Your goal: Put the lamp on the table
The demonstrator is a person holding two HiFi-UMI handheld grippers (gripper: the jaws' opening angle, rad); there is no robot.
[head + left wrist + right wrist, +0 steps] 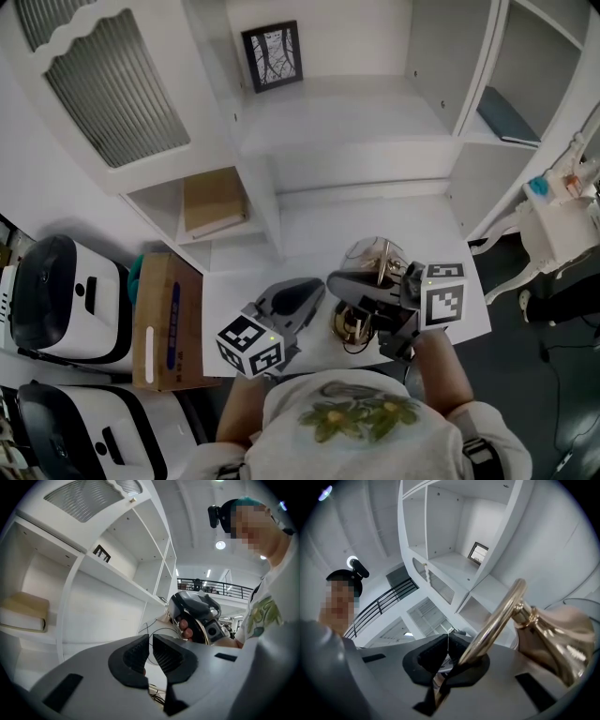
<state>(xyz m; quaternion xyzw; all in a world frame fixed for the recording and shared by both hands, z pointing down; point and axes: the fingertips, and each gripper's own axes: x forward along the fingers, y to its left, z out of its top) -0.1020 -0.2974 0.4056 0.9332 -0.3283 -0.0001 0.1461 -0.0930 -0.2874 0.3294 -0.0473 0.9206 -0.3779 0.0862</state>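
1. Head view: I judge the task as near its end but not finished. The lamp, with a glass shade and brass parts, hangs tilted over the front part of the white table. I cannot tell if its base touches the surface. What is left, in my opinion, is to stand it upright, lower it and let go. The right gripper reaches in from the right, its marker cube toward the person, and its front end is at the lamp. The left gripper points forward and slightly to the right, just beside the lamp, above the table edge.

2. Left gripper view: the two pads are almost together, with only a thin slit between them. A thin black cord loops behind the slit and one strand lines up with it. I cannot confirm that the cord is pinched. The gripper is tilted upward toward the white shelves, and the other gripper shows just behind with the lamp.

3. Right gripper view: the jaws are closed on the brass ring of the lamp, which runs down between the pads. The brass body rises to the right, clearly leaning. This gripper also looks upward, so I think the wrist must turn before the lamp can stand.
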